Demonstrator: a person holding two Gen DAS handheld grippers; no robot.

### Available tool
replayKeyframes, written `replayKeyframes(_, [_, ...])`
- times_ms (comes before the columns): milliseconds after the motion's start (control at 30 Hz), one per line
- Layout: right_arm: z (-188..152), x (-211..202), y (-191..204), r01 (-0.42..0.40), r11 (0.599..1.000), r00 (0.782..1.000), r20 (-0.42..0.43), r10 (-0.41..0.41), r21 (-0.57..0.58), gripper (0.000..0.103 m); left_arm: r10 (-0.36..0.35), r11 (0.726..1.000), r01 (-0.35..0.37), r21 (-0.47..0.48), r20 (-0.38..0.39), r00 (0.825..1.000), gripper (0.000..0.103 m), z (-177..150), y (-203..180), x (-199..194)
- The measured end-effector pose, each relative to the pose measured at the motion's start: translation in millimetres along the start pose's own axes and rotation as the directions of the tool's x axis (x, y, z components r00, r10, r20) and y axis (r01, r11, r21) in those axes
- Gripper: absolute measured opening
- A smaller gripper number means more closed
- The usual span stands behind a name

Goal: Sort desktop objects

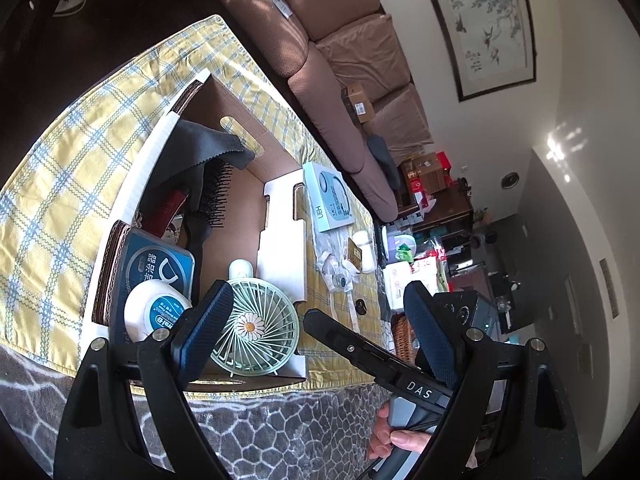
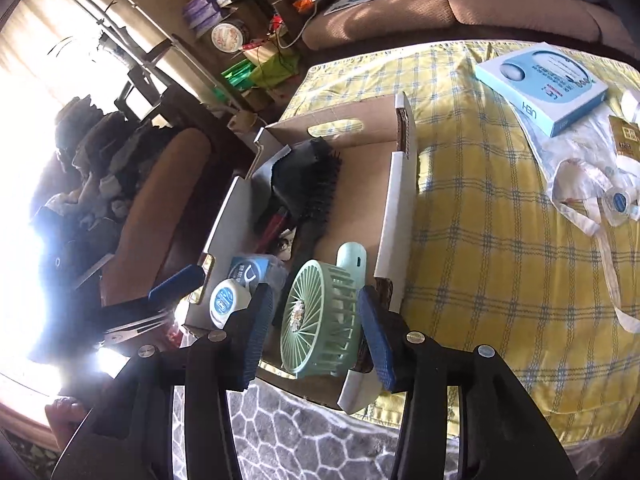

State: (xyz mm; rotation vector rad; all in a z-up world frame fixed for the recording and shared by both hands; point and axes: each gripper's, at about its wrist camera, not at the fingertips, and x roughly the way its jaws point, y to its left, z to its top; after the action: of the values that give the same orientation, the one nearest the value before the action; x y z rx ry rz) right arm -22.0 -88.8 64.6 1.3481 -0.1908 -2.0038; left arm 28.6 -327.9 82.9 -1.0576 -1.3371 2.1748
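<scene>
Fan (image 2: 320, 320), mint green, stands tilted in the cardboard box's (image 2: 400, 184) near corner between the right gripper's (image 2: 316, 344) part-open, non-gripping pads. Left gripper (image 1: 320, 332) gapes wide, empty. Withdrawing carelessly could topple it.

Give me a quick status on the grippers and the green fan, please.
Left gripper open, empty. Right gripper open astride green fan, pads clear. Fan inside cardboard box, beside floss container. Nothing blocking.

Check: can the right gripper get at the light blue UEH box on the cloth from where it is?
Probably yes. The UEH box lies flat on the yellow plaid cloth, outside the cardboard box, with bare cloth between. The right gripper is open around the green fan and would have to back off it first.
</scene>
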Motion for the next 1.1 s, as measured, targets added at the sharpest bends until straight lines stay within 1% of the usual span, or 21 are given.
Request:
replayKeyframes(33, [-1.7,2.3,-3.0,0.014,1.0,1.0,-0.016,-0.014,0.013,0.047,-0.001,1.0,0.001,0.002,-0.003,1.0,0.085,0.0,-0.4,0.5])
replayKeyframes(100, [-7.2,7.8,-6.4,0.01,1.0,0.999,-0.048,-0.009,0.029,0.047,0.003,1.0,-0.003,0.012,-0.015,1.0,0.085,-1.4,-2.5,3.2])
replayKeyframes(133, [-8.7,7.1,-5.9,0.012,1.0,0.999,-0.038,-0.011,0.021,0.046,0.004,1.0,-0.004,0.016,-0.019,1.0,0.085,-2.3,-3.6,4.8])
replayKeyframes(167, [-8.6,8.5,-4.9,0.003,1.0,0.999,-0.048,-0.003,0.016,0.046,0.003,1.0,-0.002,0.018,-0.025,1.0,0.085,-3.2,-4.3,6.7])
replayKeyframes(233, [-7.5,8.2,-4.2,0.011,1.0,0.998,-0.054,-0.01,0.023,0.044,0.004,1.0,-0.003,0.021,-0.04,0.999,0.085,-5.4,-4.6,10.6])
replayKeyframes(267, [-6.2,8.0,-2.7,-0.011,1.0,0.998,-0.057,0.013,0.025,0.042,0.004,1.0,-0.003,0.018,-0.047,0.999,0.085,-6.5,-4.1,12.6])
replayKeyframes(300, [-5.0,7.7,-0.7,-0.033,0.999,0.998,-0.054,0.035,0.032,0.041,0.001,1.0,0.0,0.012,-0.053,0.999,0.085,-7.6,-3.2,13.8])
replayKeyframes(333, [-3.6,6.8,2.7,-0.036,0.999,0.998,-0.045,0.037,0.03,0.041,-0.003,1.0,0.003,0.003,-0.054,0.999,0.085,-8.0,-1.8,14.4])
replayKeyframes(433, [2.3,8.8,12.6,-0.012,1.0,0.999,-0.031,0.012,0.008,0.042,-0.007,1.0,0.007,-0.014,-0.036,0.999,0.085,-5.8,0.9,9.4])
replayKeyframes(467, [4.3,9.3,15.1,-0.018,1.0,1.0,-0.023,0.018,0.007,0.042,-0.01,1.0,0.009,-0.017,-0.027,1.0,0.085,-4.4,1.5,6.4])
replayKeyframes(533, [8.3,7.9,19.5,-0.067,0.998,0.998,0.005,0.067,0.011,0.042,-0.012,1.0,0.011,-0.021,-0.017,1.0,0.085,-2.4,3.1,1.6])
replayKeyframes(633, [11.8,9.0,27.4,-0.104,0.994,0.994,0.023,0.104,0.016,0.042,-0.017,0.999,0.016,-0.041,-0.02,1.0,0.085,-2.6,8.1,1.4])
replayKeyframes(733, [14.7,11.5,24.2,-0.145,0.987,0.989,0.053,0.141,0.075,0.042,-0.017,0.998,0.016,-0.063,-0.001,1.0,0.085,-2.5,11.7,-1.7])
replayKeyframes(800, [18.0,16.9,21.2,-0.162,0.981,0.985,0.07,0.155,0.109,0.042,-0.029,0.998,0.029,-0.058,0.006,1.0,0.085,-0.5,10.0,-6.4])
replayKeyframes(867, [24.8,23.8,16.6,-0.195,0.969,0.979,0.093,0.183,0.15,0.042,-0.027,0.999,0.027,-0.023,0.003,1.0,0.085,1.2,4.4,-12.6])
replayKeyframes(900, [29.4,28.7,14.6,-0.208,0.963,0.976,0.095,0.194,0.169,0.042,-0.016,1.0,0.016,0.007,-0.015,1.0,0.085,1.8,0.4,-12.6])
replayKeyframes(933, [33.2,37.0,11.8,-0.232,0.952,0.972,0.08,0.22,0.198,0.04,0.0,0.999,0.001,0.039,-0.034,0.999,0.085,1.8,-3.5,-11.5])
replayKeyframes(1000, [37.6,50.9,6.2,-0.28,0.924,0.96,0.068,0.271,0.26,0.033,0.027,0.997,-0.023,0.08,-0.046,0.999,0.084,1.3,-7.7,-11.3])
replayKeyframes(1033, [40.6,51.2,4.8,-0.287,0.919,0.958,0.08,0.276,0.272,0.035,0.028,0.997,-0.024,0.078,-0.046,0.999,0.083,1.5,-6.6,-11.3])
replayKeyframes(1100, [45.0,47.6,1.7,-0.288,0.915,0.958,0.074,0.279,0.283,0.036,0.008,1.0,-0.008,0.02,-0.012,1.0,0.083,3.1,2.5,-16.1])
